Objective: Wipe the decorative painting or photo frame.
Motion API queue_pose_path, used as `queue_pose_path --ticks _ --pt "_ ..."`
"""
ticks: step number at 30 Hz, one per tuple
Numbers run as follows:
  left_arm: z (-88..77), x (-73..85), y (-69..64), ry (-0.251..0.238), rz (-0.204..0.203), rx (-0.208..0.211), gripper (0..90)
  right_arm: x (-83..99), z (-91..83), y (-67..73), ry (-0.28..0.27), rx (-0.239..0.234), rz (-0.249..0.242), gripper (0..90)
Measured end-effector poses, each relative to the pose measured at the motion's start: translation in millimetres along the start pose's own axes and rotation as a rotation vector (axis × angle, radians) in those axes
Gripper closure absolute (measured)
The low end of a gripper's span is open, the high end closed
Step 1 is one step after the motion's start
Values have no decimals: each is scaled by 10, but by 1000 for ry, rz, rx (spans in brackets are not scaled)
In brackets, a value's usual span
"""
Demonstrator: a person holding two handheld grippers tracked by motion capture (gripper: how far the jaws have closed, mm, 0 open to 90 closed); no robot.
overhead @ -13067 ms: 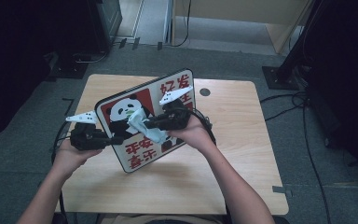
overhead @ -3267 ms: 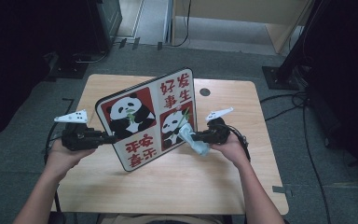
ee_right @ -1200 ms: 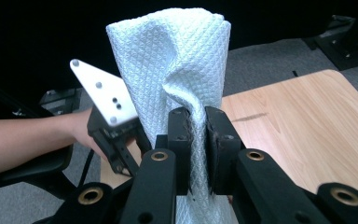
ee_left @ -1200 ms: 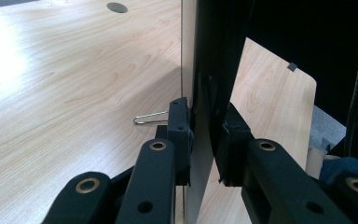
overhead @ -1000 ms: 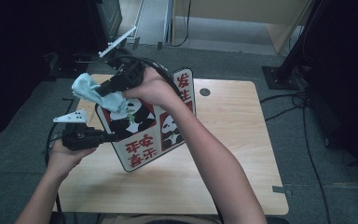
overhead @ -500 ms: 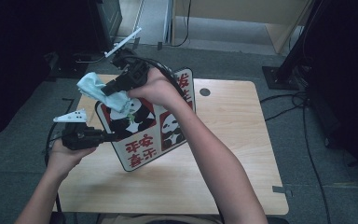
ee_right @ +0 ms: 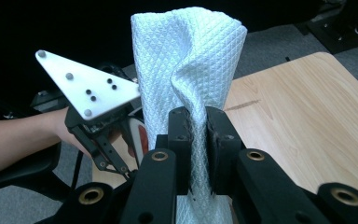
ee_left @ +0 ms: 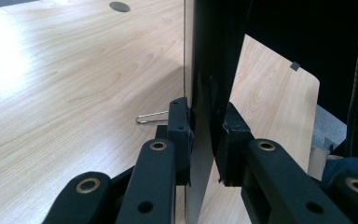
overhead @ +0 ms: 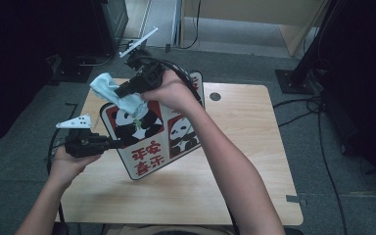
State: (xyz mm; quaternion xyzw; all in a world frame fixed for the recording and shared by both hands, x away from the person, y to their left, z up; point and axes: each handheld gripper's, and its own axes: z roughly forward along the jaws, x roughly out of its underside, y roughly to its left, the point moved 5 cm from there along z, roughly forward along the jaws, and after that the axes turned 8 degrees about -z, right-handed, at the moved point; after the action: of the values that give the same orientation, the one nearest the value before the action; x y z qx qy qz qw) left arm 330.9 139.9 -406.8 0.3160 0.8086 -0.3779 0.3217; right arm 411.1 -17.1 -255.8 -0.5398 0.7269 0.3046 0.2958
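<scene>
A panda sign board (overhead: 152, 129) with red characters stands tilted on the wooden table (overhead: 245, 161). My left gripper (overhead: 108, 143) is shut on its left edge; in the left gripper view the board's edge (ee_left: 204, 79) sits clamped between the jaws of the left gripper (ee_left: 204, 135). My right gripper (overhead: 122, 92) is above the board's upper left corner, shut on a pale blue cloth (overhead: 115, 93) that rests against the board. In the right gripper view the cloth (ee_right: 186, 70) rises from the shut right gripper (ee_right: 198, 126), with the left gripper's grey plate (ee_right: 86, 86) behind it.
A paper clip (ee_left: 151, 116) lies on the table beside the board. A round cable hole (overhead: 215, 96) is at the table's back. Dark stands and cables (overhead: 323, 127) surround the table on the grey floor.
The right gripper with the cloth went from the board's right side up over to its upper left corner, and in the last second shifted slightly down along that corner. The left gripper stayed put.
</scene>
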Motion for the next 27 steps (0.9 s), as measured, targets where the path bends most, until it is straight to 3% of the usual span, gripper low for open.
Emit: queue_pose_path --ticks 27 --pt "1 -1 0 -1 0 0 787 243 -336 -258 22 76 62 825"
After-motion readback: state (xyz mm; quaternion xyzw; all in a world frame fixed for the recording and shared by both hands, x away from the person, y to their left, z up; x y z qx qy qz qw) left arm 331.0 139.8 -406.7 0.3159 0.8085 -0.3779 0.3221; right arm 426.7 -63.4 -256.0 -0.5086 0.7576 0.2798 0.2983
